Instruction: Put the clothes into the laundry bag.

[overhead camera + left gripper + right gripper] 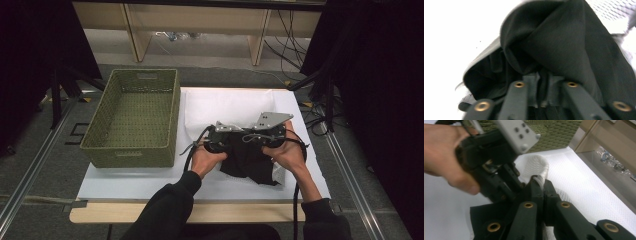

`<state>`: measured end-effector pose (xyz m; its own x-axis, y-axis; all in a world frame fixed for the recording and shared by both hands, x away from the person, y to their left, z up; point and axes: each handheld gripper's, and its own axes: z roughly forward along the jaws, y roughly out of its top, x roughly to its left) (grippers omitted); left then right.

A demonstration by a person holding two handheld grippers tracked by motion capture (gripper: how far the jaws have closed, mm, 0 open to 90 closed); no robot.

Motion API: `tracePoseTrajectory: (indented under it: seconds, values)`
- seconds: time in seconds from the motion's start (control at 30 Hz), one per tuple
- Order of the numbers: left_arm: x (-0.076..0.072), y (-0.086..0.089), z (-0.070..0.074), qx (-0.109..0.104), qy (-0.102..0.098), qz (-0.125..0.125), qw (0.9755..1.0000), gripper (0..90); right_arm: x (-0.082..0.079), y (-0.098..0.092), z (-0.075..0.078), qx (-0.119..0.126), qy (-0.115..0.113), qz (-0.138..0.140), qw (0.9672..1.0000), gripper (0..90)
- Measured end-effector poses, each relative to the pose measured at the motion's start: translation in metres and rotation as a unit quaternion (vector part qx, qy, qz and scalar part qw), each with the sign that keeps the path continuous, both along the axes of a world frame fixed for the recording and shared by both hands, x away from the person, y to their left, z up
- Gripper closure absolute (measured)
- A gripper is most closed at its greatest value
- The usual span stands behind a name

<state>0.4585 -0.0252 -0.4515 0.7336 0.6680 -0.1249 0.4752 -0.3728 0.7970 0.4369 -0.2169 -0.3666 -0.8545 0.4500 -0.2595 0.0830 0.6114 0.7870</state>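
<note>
Black garment (248, 161) bunched on the white-covered surface (150, 180) right of the basket (132, 117), left fingers (541, 87) clenched on its fold, right fingers (543, 192) clamped on white mesh (537, 166): my uneven pull risks slipping or tearing.

Black cloth (250, 162) near the tabletop's front edge: top part hidden under both hands and grippers. White mesh piece (537, 167) partly covered by cloth; shape unclear. Left gripper view blurred; cloth's edges cut off.
</note>
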Motion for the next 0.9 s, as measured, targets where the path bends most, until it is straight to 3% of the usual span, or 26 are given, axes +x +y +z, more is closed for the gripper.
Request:
tracePoseTrajectory:
  seconds: [0.03, 0.1, 0.2, 0.23, 0.3, 0.43, 0.5, 0.57, 0.6, 0.7, 0.77, 0.83, 0.9]
  values:
    - [-0.003, 0.0, 0.001, -0.012, -0.003, 0.01, 0.9999, 74.6, 0.0, 0.0, -0.001, 0.004, -0.002, -0.011, 0.9999, 90.0]
    - [-0.008, 0.006, 0.005, -0.012, -0.013, 0.011, 0.9998, 68.1, 0.002, -0.003, -0.001, 0.001, -0.001, -0.008, 1.0, 90.0]
    - [-0.019, 0.014, 0.015, 0.013, -0.057, 0.002, 0.9983, 65.1, 0.002, -0.005, -0.001, 0.003, -0.002, -0.012, 0.9999, 90.0]
    - [-0.02, 0.017, 0.018, 0.002, -0.054, 0.001, 0.9985, 64.3, 0.003, -0.004, -0.001, 0.003, -0.001, -0.012, 0.9999, 90.0]
    - [-0.021, 0.018, 0.022, -0.042, -0.041, 0.006, 0.9983, 62.3, 0.003, -0.003, -0.001, -0.003, -0.006, -0.014, 0.9999, 90.0]
    - [-0.021, 0.008, 0.022, -0.075, -0.049, -0.03, 0.9955, 71.7, 0.004, 0.001, 0.0, -0.006, -0.013, -0.014, 0.9998, 89.9]
    - [-0.018, 0.001, 0.018, -0.064, -0.044, -0.025, 0.9967, 78.4, 0.003, 0.001, 0.001, -0.004, -0.013, -0.015, 0.9998, 90.0]
    - [-0.011, -0.003, 0.015, -0.049, -0.032, 0.0, 0.9983, 83.0, 0.003, 0.001, 0.001, -0.007, -0.015, -0.011, 0.9998, 90.0]
    - [-0.008, -0.004, 0.013, -0.057, -0.022, 0.007, 0.9981, 84.2, 0.002, 0.001, 0.001, -0.006, -0.013, -0.009, 0.9999, 90.0]
    - [0.003, 0.001, 0.008, -0.043, -0.012, 0.009, 0.999, 83.9, 0.001, 0.001, 0.001, -0.009, -0.013, -0.003, 0.9999, 90.0]
    - [0.002, 0.009, 0.008, -0.032, 0.006, -0.006, 0.9995, 76.7, 0.001, 0.001, 0.001, -0.011, -0.01, -0.003, 0.9999, 90.0]
    - [-0.006, 0.019, 0.012, -0.01, -0.001, -0.005, 0.9999, 66.8, 0.001, 0.0, 0.0, -0.012, -0.006, -0.003, 0.9999, 89.9]
    - [-0.014, 0.032, 0.017, -0.011, 0.002, 0.005, 0.9999, 56.4, 0.001, -0.001, -0.001, -0.013, -0.005, -0.002, 0.9999, 90.0]
